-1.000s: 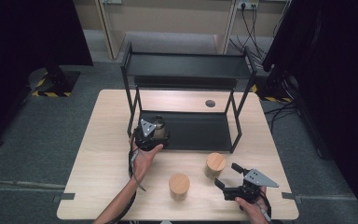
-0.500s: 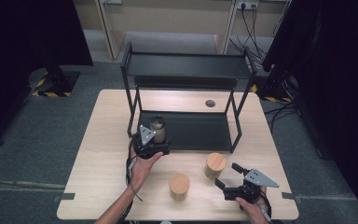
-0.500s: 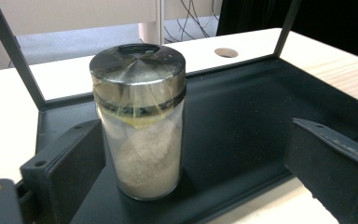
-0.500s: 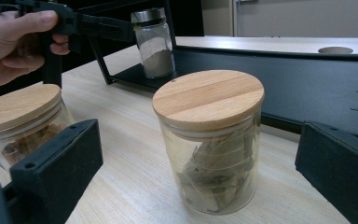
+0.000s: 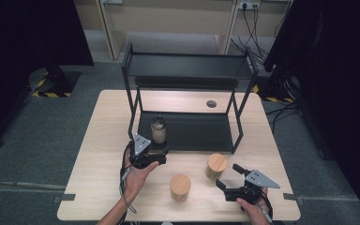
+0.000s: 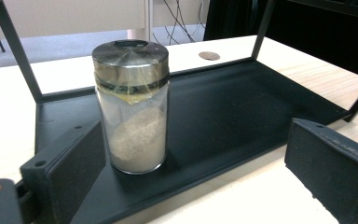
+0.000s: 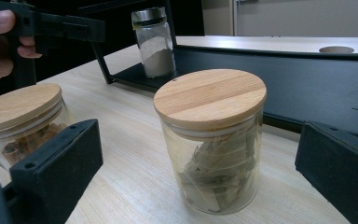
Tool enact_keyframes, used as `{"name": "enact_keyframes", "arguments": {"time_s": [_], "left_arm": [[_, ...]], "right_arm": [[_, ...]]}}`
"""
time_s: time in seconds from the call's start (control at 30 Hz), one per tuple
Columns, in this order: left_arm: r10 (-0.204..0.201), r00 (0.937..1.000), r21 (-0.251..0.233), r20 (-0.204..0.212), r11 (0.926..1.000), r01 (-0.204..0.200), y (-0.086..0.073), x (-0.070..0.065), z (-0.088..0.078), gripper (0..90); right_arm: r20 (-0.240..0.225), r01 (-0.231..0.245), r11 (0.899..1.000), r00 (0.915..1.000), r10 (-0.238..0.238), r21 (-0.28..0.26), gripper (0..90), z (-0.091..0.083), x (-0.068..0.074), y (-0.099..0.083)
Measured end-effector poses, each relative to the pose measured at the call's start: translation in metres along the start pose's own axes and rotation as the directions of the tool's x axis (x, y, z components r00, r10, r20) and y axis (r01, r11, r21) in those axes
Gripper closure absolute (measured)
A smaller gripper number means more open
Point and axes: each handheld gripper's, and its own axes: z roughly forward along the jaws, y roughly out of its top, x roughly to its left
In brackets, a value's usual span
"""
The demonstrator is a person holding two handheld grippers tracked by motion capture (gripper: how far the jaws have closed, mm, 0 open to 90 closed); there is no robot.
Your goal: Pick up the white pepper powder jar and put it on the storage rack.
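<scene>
Step in hand, as judged: stocking the black rack (image 5: 187, 72) with jars, first jar just set down. The metal-lidded spice jar (image 5: 158, 129) stands upright on the rack's lower shelf (image 5: 201, 131), at its front left corner, close to the front edge; in the left gripper view the jar (image 6: 133, 107) holds pale powder to about mid-height, with a film wrap under the lid. Left tongs (image 5: 155, 151) are wide open, jaws apart on either side of the jar, none touching the glass; the jar stands free on the shelf. Left tongs sit at the shelf's front edge, over the bench (image 5: 103, 154). Two wood-lidded jars wait on the bench in front of the rack: one (image 5: 215, 166) just off the shelf's front right part, with folded leafy contents visible in the right gripper view (image 7: 212, 140); the other (image 5: 180, 187) nearer the bench's front edge, contents brownish, not clear enough to name. Right tongs (image 5: 229, 178) are wide open near the bench's front right corner, aimed at the first wood-lidded jar, which sits between the jaws' lines but ahead of them, untouched. Next move, as judged: left tongs back straight off without clipping the spice jar; right tongs advance until the jaws flank the glass body below the lid, then close on it squarely. The jar is wide against the jaw opening, so the approach must be centred. Lower shelf has free room to the right of the spice jar.
</scene>
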Motion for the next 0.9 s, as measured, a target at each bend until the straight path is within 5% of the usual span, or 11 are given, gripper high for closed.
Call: {"name": "enact_keyframes", "arguments": {"time_s": [0.9], "left_arm": [[0.018,0.9975,-0.054,0.069,0.9984,-0.014,-0.039,-0.003,-0.038,4.0]], "right_arm": [[-0.005,-0.015,1.000,0.9999,0.015,-0.006,0.9,0.000,-0.003,-0.001]]}}
